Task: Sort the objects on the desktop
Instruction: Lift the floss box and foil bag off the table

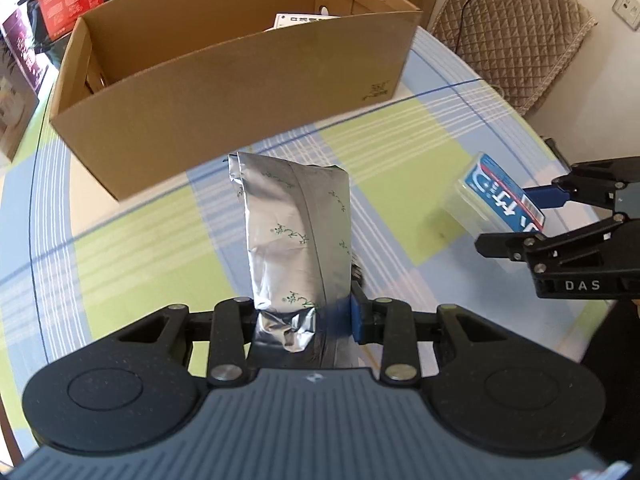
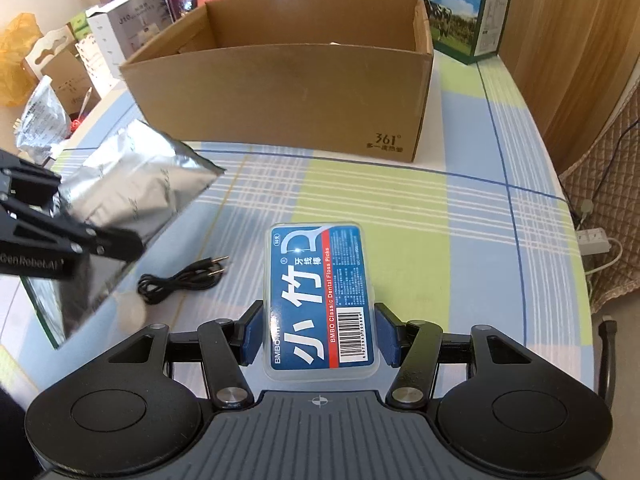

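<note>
Above the table point(image 2: 440, 200) — both your grippers are loaded.
Your left gripper point(image 1: 304, 320) clamps the foil pouch point(image 1: 296, 236); your right gripper point(image 2: 320, 336) grips the floss-pick box point(image 2: 320, 296) — cardboard box point(image 2: 288, 92) stands at the far edge.

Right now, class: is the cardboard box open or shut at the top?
Open. The cardboard box has no flaps over its top; both wrist views look down past the rim to its inner walls, and a white item shows inside.

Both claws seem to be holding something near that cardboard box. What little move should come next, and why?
Probably carry the silver pouch forward over the cardboard box rim. The left gripper is shut on the pouch, raised above the table, and the open box sits just ahead. The right gripper clamps the floss box, so it could follow.
</note>
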`<move>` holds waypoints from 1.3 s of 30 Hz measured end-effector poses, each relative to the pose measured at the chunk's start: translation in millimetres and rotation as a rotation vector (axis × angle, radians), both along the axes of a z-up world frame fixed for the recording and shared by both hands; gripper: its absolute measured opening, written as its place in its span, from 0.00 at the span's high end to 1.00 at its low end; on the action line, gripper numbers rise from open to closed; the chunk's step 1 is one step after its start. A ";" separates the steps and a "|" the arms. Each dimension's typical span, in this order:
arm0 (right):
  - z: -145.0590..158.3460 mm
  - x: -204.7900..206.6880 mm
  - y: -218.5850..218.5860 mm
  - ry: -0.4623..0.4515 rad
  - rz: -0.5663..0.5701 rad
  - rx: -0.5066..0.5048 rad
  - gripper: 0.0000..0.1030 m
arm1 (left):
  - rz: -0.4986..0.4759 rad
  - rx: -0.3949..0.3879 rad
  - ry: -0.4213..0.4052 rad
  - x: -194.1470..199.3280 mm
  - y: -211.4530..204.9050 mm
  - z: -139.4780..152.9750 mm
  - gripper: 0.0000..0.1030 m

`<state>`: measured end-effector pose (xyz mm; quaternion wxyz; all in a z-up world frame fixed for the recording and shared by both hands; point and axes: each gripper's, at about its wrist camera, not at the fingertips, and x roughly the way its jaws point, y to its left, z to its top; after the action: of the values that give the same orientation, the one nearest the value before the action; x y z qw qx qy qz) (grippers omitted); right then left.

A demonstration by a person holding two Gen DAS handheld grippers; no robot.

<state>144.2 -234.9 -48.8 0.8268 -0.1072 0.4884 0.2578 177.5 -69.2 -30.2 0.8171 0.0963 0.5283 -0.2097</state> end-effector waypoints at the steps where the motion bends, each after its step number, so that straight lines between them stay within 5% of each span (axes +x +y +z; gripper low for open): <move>1: 1.3 -3.1 -0.3 -0.002 0.003 0.000 0.48 | 0.005 -0.005 -0.001 -4.5 0.3 1.3 0.72; 14: 12.9 -40.5 -3.9 -0.011 0.025 -0.005 0.48 | 0.036 -0.032 -0.002 -45.5 2.3 9.4 0.72; 39: 22.7 -44.3 -5.0 -0.030 0.037 -0.005 0.48 | 0.047 -0.030 -0.024 -51.4 6.4 23.4 0.72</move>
<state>99.9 -239.9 -26.1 0.8288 -0.1223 0.4745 0.2702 126.1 -62.8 -6.8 0.8293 0.0739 0.5176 -0.1973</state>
